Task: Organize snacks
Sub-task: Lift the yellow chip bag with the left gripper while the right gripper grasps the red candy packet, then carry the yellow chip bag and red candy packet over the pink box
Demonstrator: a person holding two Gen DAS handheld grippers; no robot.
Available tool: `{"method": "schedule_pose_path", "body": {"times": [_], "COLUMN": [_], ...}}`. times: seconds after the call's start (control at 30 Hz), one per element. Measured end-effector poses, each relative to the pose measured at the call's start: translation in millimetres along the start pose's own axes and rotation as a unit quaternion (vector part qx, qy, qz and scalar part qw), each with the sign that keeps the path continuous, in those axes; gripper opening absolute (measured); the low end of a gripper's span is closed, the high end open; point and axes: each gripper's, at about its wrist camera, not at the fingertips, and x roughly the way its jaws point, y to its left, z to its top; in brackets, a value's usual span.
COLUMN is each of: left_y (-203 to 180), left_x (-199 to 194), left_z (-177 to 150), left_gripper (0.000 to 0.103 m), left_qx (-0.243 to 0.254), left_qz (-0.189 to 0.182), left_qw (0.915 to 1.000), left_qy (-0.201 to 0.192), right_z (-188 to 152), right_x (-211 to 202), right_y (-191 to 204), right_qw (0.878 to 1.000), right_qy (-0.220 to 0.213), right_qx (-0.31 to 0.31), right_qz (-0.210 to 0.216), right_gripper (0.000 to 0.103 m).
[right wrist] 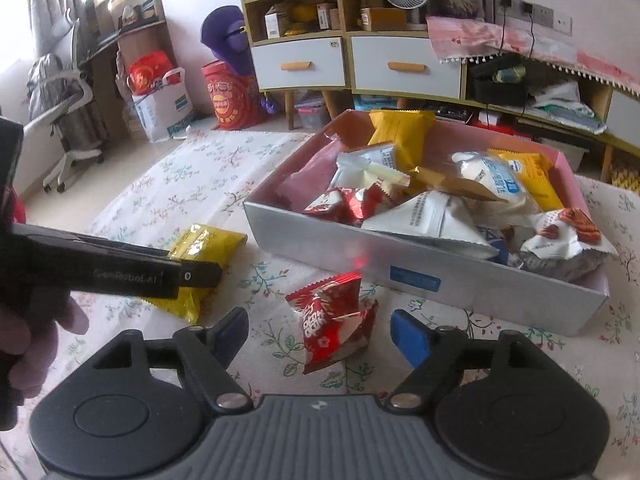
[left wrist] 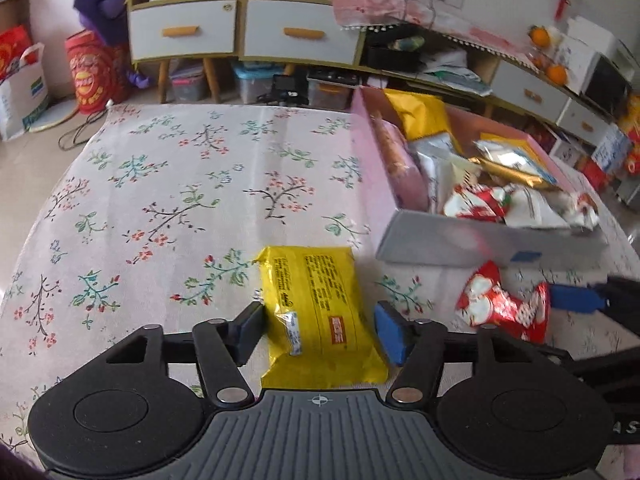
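Yellow snack packet [left wrist: 320, 312] between parted left gripper [left wrist: 320, 330] fingers, red packet [right wrist: 336, 320] between wide right gripper [right wrist: 320, 338]

A glossy yellow foil packet [left wrist: 316, 312] and a shiny, crinkled red foil packet [right wrist: 336, 320] lie on a matt floral cloth [left wrist: 168, 200]. The box [right wrist: 420, 276] at right shows a smooth silvery front and pink card walls; the grippers' blue pads [right wrist: 412, 338] look rubbery.
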Motion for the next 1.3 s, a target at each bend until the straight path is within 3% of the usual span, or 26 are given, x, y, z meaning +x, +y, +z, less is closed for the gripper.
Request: {"method": "schedule_pose_path", "body": {"times": [0.1, 0.2, 0.4, 0.5, 0.77, 1.3], "left_y": [-8, -15, -22, -27, -9, -11], "left_x": [0, -2, -3, -3, -11, -29], "left_z": [-4, -8, -16, -18, -16, -11], "left_gripper": [0.071, 0.072, 0.067, 0.058, 0.05, 0.049], "left_qx": [0.009, 0.013, 0.018, 0.028, -0.033, -0.053], "left_qz": [0.002, 0.008, 0.028, 0.046, 0.016, -0.006], "left_qw": [1.0, 0.9999, 0.9992, 0.9982, 0.9989, 0.9981], "left_qy": [-0.002, -0.004, -0.02, -0.026, -0.029, -0.031], "right_z": [-2, -3, -8, -8, -6, 6], "right_x": [3, 5, 7, 5, -4, -30], "right_y": [2, 3, 7, 8, 11, -2], "right_qw": [1.0, 0.999, 0.998, 0.997, 0.997, 0.999], "right_qy": [0.0, -0.001, 0.0, -0.001, -0.003, -0.013], "right_qx": [-0.017, -0.037, -0.065, -0.071, -0.067, -0.029], "right_qz": [-0.005, -0.009, -0.026, -0.03, -0.023, -0.005], "right_gripper": [0.065, 0.059, 0.038, 0.026, 0.022, 0.022]}}
